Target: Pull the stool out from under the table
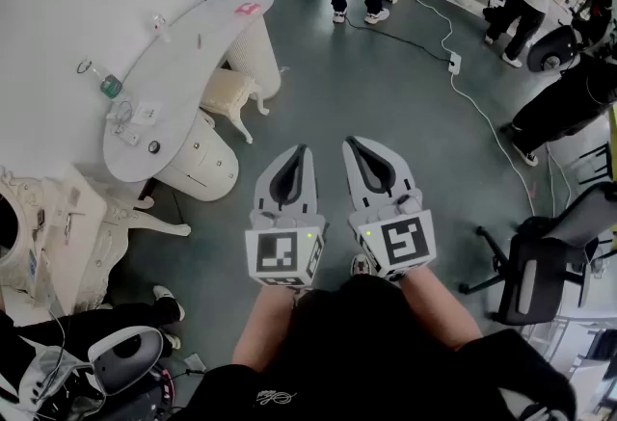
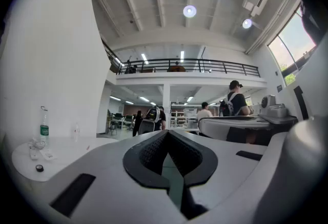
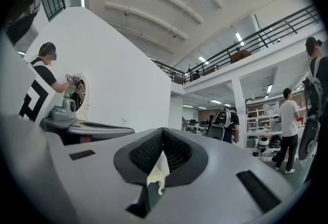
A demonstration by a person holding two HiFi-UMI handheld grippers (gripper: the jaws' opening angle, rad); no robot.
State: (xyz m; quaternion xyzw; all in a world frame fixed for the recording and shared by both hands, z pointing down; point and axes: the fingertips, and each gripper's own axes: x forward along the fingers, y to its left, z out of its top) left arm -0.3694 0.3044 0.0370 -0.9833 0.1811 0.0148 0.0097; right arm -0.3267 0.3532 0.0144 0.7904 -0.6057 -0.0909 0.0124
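A cream stool [image 1: 229,93] with carved legs stands partly tucked under the white curved table [image 1: 193,43] at the upper left of the head view. My left gripper [image 1: 301,154] and right gripper [image 1: 353,145] are held side by side over the grey floor, right of and nearer than the stool and well apart from it. Both are shut with nothing held. In the left gripper view the left gripper [image 2: 167,133] has its tips together, and the table [image 2: 61,148] lies at the left. The right gripper [image 3: 163,130] is also closed at its tips.
A bottle [image 1: 101,82] and small items sit on the table. Its drawer pedestal [image 1: 198,164] stands near the stool. People stand at the far side. A cable with a socket block [image 1: 453,63] crosses the floor. An office chair [image 1: 530,275] is at the right and ornate white furniture [image 1: 67,236] at the left.
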